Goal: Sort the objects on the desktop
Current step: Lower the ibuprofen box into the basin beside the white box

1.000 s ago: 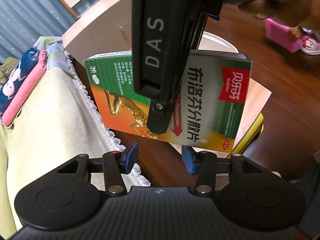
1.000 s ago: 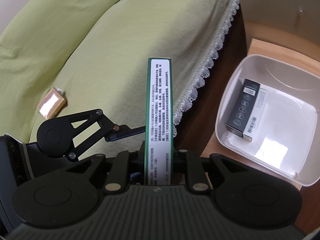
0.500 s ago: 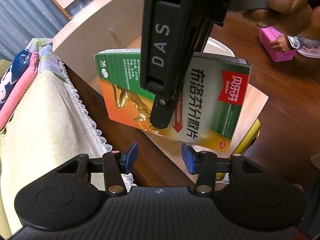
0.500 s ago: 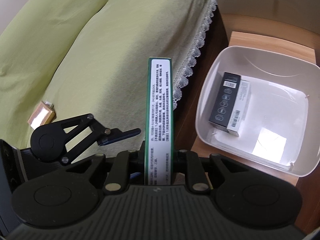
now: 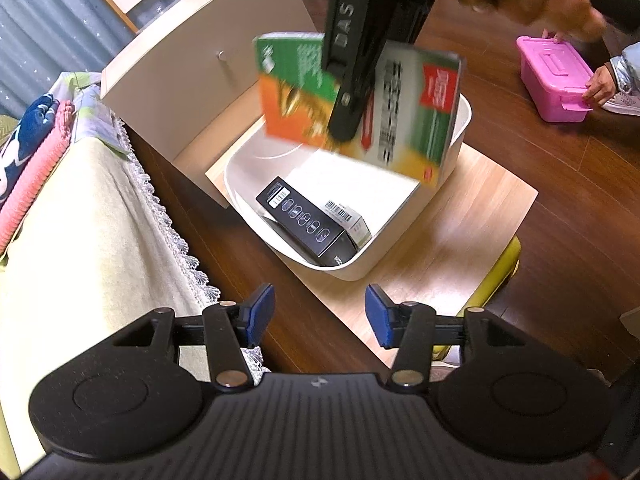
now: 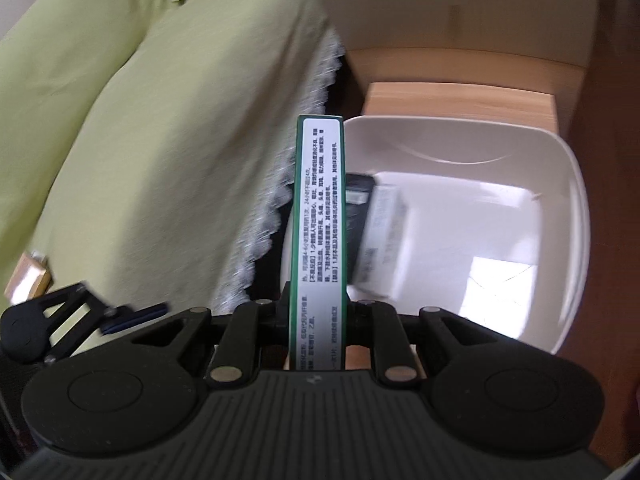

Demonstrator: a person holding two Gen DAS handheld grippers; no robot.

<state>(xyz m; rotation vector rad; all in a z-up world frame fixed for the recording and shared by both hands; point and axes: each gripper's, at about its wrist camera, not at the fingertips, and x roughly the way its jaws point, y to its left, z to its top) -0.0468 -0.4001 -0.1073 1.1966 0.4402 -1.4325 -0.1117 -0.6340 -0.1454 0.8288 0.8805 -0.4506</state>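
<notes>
My right gripper (image 6: 318, 312) is shut on a green and orange medicine box (image 6: 319, 220), seen edge-on with its narrow printed side toward the camera. In the left wrist view that medicine box (image 5: 404, 120) hangs blurred above the white bin (image 5: 460, 136), with the right gripper (image 5: 345, 124) clamped across its face. A black box (image 5: 308, 228) and a white box lie inside the bin. Nearer and lower, over the dark floor beside the wooden board, my left gripper (image 5: 319, 314) stands open and holds nothing.
The bin sits on a light wooden board (image 5: 460, 232) beside a white cabinet (image 5: 192, 80). A lace-edged green cover (image 6: 160, 140) lies to the left with a small tan object (image 6: 28, 280) on it. A person's hand holds a pink case (image 5: 554, 76) at the far right.
The right gripper carried the medicine box from over the green cover to above the white bin. The left gripper stayed open, and the bin's contents now show beneath the box.
</notes>
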